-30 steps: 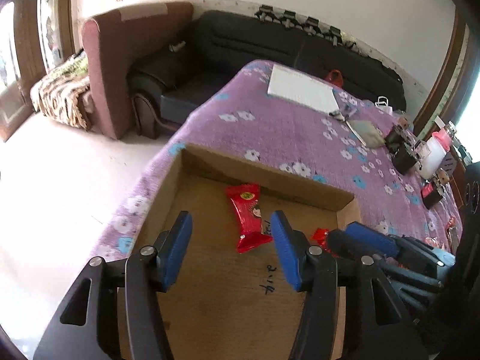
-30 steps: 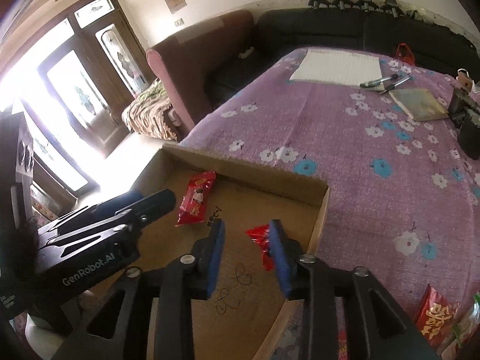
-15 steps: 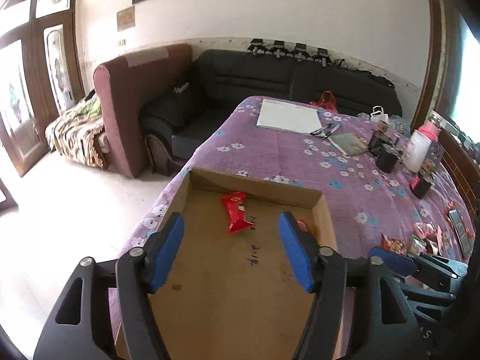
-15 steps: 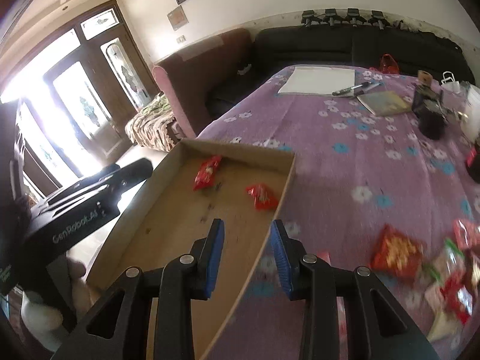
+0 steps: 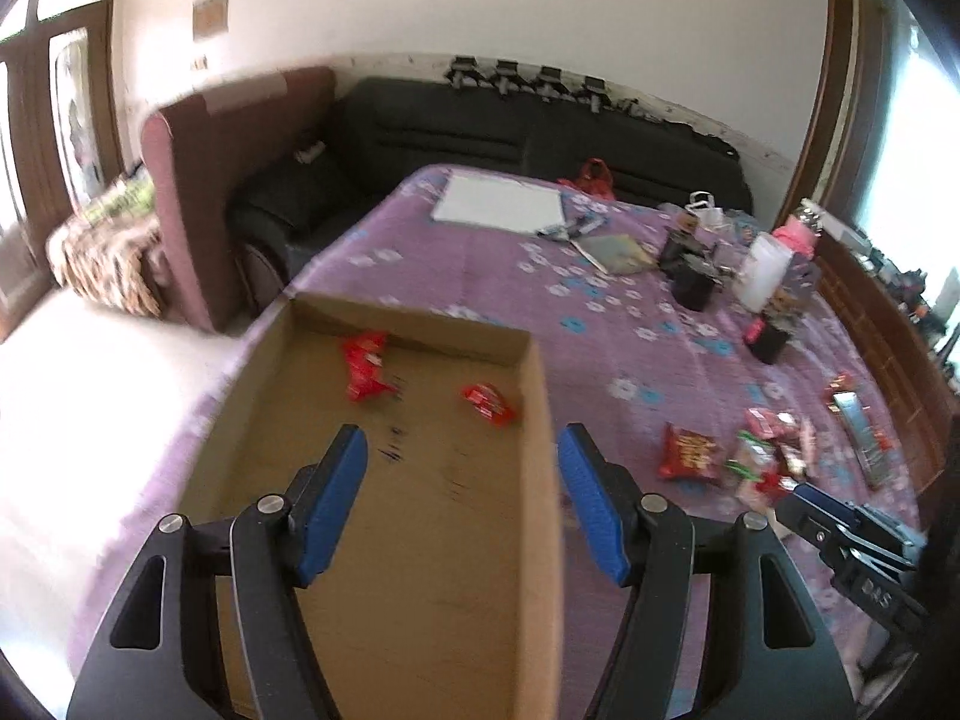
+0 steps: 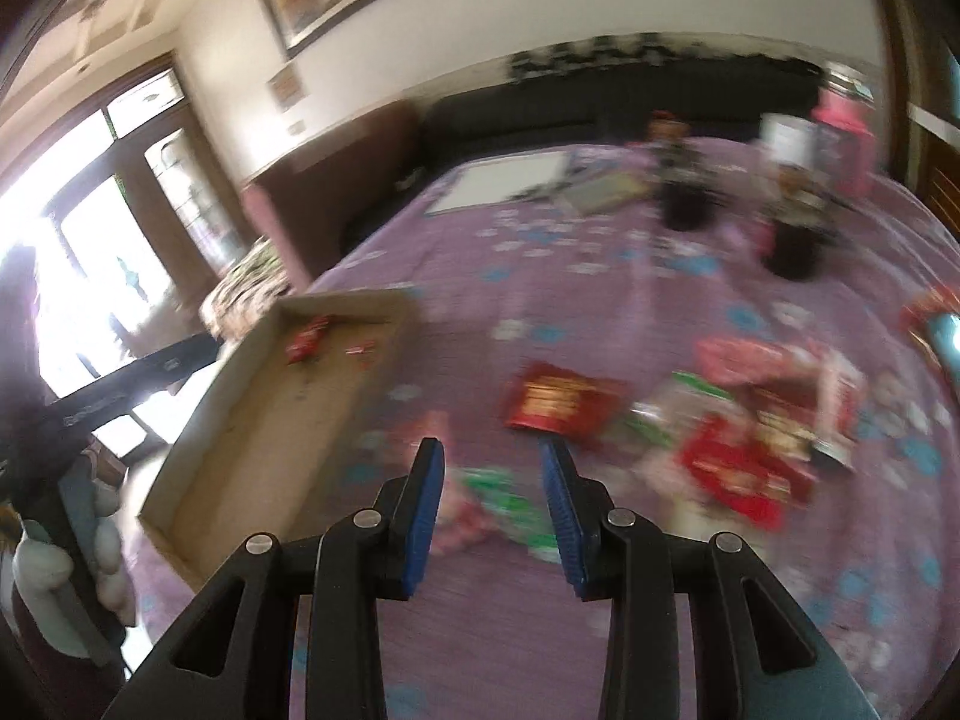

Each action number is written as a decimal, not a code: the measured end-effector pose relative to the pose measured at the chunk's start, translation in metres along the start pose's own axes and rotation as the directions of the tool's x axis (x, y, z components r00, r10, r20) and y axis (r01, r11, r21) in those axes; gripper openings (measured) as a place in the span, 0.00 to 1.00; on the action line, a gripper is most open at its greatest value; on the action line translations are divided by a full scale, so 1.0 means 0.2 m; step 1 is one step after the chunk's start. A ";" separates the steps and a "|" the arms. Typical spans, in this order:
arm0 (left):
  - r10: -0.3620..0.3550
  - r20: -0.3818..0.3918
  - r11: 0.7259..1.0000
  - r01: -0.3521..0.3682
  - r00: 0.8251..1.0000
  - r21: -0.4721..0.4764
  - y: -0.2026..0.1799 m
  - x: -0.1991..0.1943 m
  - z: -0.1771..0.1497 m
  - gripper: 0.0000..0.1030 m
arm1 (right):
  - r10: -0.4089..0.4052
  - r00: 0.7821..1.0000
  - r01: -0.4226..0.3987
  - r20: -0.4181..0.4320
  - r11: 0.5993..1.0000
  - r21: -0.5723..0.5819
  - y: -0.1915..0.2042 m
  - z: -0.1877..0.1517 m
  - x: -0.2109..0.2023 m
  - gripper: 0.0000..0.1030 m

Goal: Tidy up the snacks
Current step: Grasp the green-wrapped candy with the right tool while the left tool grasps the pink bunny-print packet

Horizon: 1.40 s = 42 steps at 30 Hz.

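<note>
On the purple flowered table (image 5: 606, 330), a shallow cardboard box (image 5: 420, 540) sits at the near left corner. Two red snack packets (image 5: 367, 363) lie inside it, toward its far wall, apart from each other. The remaining snacks (image 6: 738, 420), a loose blurred heap of red and green packets, lie on the cloth toward the table's right edge, well apart from the box. The left gripper (image 5: 459, 504) hangs over the box's right wall, released and empty. The right gripper (image 6: 492, 507) is above the cloth between box and heap; its jaws have just been opening a little, with nothing between them. The step in hand looks like reaching for another packet. To do it well, pick one packet at the heap's edge, come down with the jaws straddling it, and close only once its neighbours are outside the pads.
</note>
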<state>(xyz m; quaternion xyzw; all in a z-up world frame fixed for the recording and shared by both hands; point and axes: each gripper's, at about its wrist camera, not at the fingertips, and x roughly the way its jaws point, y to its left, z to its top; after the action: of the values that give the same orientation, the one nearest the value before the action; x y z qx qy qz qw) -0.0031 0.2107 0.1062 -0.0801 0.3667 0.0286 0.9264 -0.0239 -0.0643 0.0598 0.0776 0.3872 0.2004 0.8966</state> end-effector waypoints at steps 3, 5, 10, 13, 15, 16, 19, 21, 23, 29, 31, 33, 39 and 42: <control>-0.038 -0.044 0.999 0.038 0.998 0.006 -0.08 0.05 -0.03 0.64 | -0.024 1.000 0.024 -0.007 0.998 0.066 -0.17 -0.04 -0.03 0.37; -0.071 -0.081 0.997 0.073 0.994 0.021 -0.16 0.10 -0.05 0.64 | -0.010 1.000 0.012 -0.022 0.996 0.092 -0.24 -0.06 -0.02 0.37; -0.119 -0.127 0.992 0.124 0.985 0.026 -0.27 0.15 -0.08 0.64 | 0.054 0.996 -0.052 -0.074 0.998 0.031 -0.17 -0.09 0.07 0.37; -0.160 -0.168 0.987 0.162 0.973 -0.004 -0.29 0.19 -0.08 0.64 | 0.059 0.992 -0.066 -0.113 0.996 -0.055 -0.06 -0.10 0.16 0.37; -0.194 -0.194 0.981 0.193 0.962 -0.027 -0.29 0.20 -0.09 0.64 | 0.072 0.988 -0.083 -0.139 0.994 -0.071 -0.01 -0.10 0.23 0.36; -0.209 -0.206 0.978 0.207 0.956 -0.032 -0.30 0.21 -0.10 0.64 | 0.071 0.986 -0.083 -0.148 0.994 -0.075 0.01 -0.10 0.26 0.36; -0.226 -0.223 0.974 0.225 0.948 -0.032 -0.33 0.23 -0.11 0.64 | 0.056 0.986 -0.069 -0.158 0.995 -0.077 0.03 -0.12 0.33 0.28; -0.230 -0.230 0.973 0.231 0.945 -0.022 -0.36 0.24 -0.11 0.64 | 0.075 0.984 -0.084 -0.165 0.995 -0.053 0.01 -0.12 0.34 0.19; -0.232 -0.241 0.972 0.235 0.942 -0.017 -0.38 0.25 -0.12 0.64 | 0.063 0.985 -0.070 -0.159 0.997 -0.035 -0.02 -0.13 0.32 0.19; -0.173 -0.282 0.981 0.190 0.944 0.033 -0.47 0.33 -0.15 0.63 | 0.015 0.991 -0.010 -0.134 0.999 0.039 -0.16 -0.14 0.21 0.19; -0.131 -0.301 0.985 0.158 0.945 0.066 -0.51 0.38 -0.16 0.63 | 0.022 0.991 -0.013 -0.133 0.998 0.065 -0.20 -0.15 0.19 0.19; -0.083 -0.305 0.986 0.122 0.949 0.114 -0.55 0.41 -0.18 0.63 | 0.025 0.991 -0.014 -0.133 0.997 0.081 -0.23 -0.15 0.18 0.19; 0.045 -0.309 0.971 0.031 0.950 0.236 -0.64 0.52 -0.24 0.55 | 0.028 0.991 -0.017 -0.131 0.996 0.085 -0.24 -0.15 0.18 0.19; 0.088 -0.262 0.956 -0.007 0.961 0.294 -0.67 0.51 -0.25 0.23 | 0.018 0.992 -0.008 -0.124 0.997 0.078 -0.24 -0.16 0.18 0.19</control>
<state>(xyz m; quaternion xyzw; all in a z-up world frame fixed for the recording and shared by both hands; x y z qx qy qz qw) 0.0526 0.0697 0.0172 0.0627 0.4925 -0.0144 0.8679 -0.0104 -0.0930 0.0009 0.1022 0.4494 0.1955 0.8657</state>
